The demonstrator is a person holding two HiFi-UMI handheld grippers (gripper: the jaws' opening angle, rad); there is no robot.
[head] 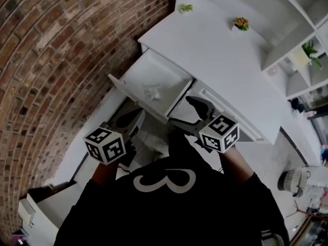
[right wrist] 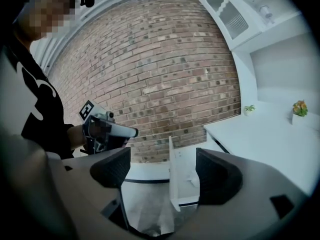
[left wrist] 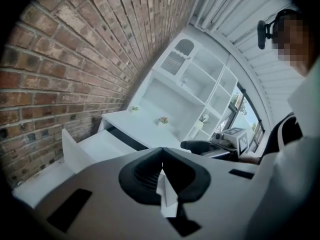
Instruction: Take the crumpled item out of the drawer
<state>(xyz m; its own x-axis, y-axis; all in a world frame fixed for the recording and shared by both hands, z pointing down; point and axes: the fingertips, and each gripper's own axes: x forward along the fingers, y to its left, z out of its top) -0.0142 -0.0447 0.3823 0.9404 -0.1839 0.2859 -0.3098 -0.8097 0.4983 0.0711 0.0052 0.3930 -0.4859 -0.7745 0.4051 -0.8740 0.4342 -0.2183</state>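
The white drawer (head: 134, 75) stands pulled out from under the desk, and a small white crumpled item (head: 152, 92) lies on its floor. My left gripper (head: 128, 120) hovers just off the drawer's near left corner, its jaws shut with nothing in them (left wrist: 161, 164). My right gripper (head: 188, 113) is held by the drawer's near right corner, open and empty (right wrist: 162, 156). In the right gripper view the drawer's front panel (right wrist: 173, 174) and the crumpled item (right wrist: 192, 180) show between the jaws, with the left gripper (right wrist: 107, 129) to the left.
A brick wall (head: 61, 55) runs along the left of the drawer. On the white desk top (head: 215, 50) stand two small potted plants (head: 240, 23) (head: 185, 7). White shelves (head: 302, 60) rise behind it. My black shirt fills the bottom of the head view.
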